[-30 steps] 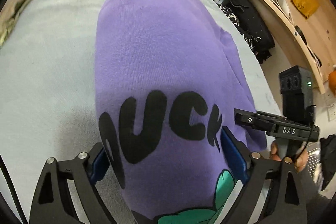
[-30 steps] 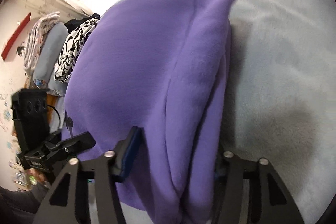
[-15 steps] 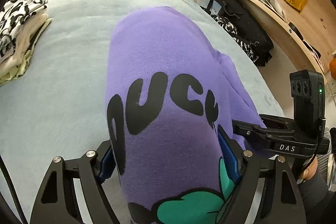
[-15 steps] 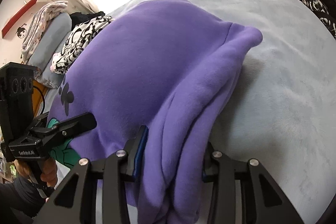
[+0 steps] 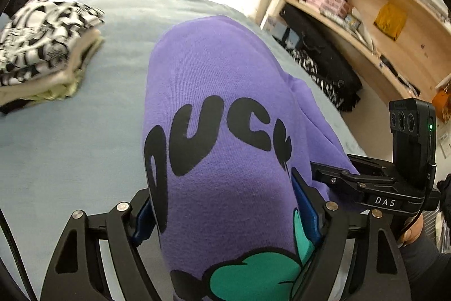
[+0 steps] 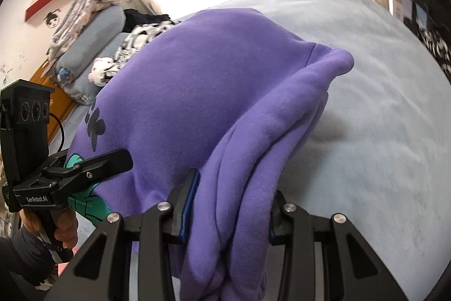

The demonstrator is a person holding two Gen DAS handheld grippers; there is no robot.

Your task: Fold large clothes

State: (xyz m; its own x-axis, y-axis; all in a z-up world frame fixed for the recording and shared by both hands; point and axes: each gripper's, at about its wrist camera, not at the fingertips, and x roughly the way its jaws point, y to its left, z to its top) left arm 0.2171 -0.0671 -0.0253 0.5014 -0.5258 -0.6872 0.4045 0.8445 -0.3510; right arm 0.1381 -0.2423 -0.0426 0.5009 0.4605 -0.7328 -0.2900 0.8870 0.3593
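A purple sweatshirt [image 5: 214, 92] with black letters and a green print lies folded and is lifted off the pale blue bed [image 5: 70, 137]. My left gripper [image 5: 222, 208] is shut on its printed end, the cloth bunched between the blue pads. My right gripper [image 6: 231, 205] is shut on the sweatshirt's [image 6: 203, 81] thick folded edge. The far end of the garment droops toward the bed. Each gripper shows in the other's view: the right one [image 5: 366, 188] and the left one [image 6: 70, 171].
A stack of folded clothes [image 5: 42, 47] with a black-and-white top sits on the bed at the left. Wooden shelves [image 5: 366, 4] and dark bags [image 5: 324, 61] stand beyond the bed's right side. Pillows and bedding [image 6: 84, 41] pile near the wall.
Both grippers have risen and tilted back with the sweatshirt held. More of the bed, the clothes stack and the shelves have come into view.
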